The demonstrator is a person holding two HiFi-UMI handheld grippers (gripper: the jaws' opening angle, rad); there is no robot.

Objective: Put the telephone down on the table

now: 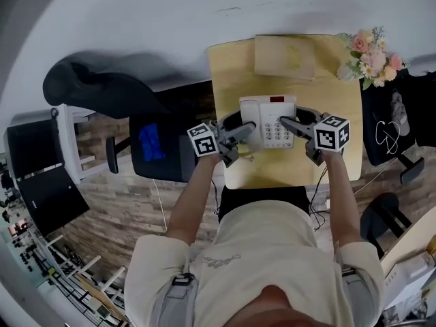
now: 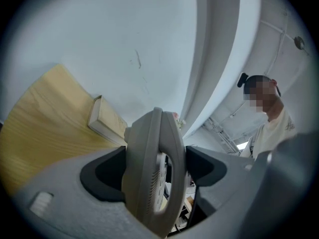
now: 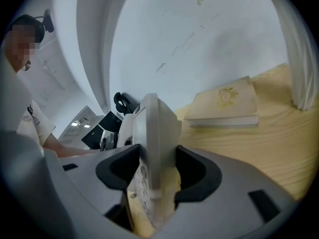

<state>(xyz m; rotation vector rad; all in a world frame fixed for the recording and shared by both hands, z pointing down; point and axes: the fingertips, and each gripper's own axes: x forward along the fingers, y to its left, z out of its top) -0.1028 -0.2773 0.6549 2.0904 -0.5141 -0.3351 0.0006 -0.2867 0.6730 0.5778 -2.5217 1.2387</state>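
Currently both arms [image 1: 196,186] reach fwd, one tool each. Left tool [image 1: 246,132] is clamped on the phone [image 1: 269,119] at its left side. Left gripper view shows the handset edge-on btwn the jaws, both pads pressed against it. Right tool [image 1: 285,122] is clamped on the phone's right edge. Right gripper view shows the thin casing edge btwn the jaws, w/ the keypad on the frame's left. So the phone is gripped from both sides, keypad up, small red window at its far end. It's over the middle of the tabletop [image 1: 340,157], somewhat nearer the front edge than the back. Can't tell if the base touches the wood or hangs just above it. Beyond the phone, a pale book [image 1: 285,57] lies flat at the tabletop's far edge, apart from the phone. Flowers [image 1: 372,56] stand at the far right corner, well clear of both tools.
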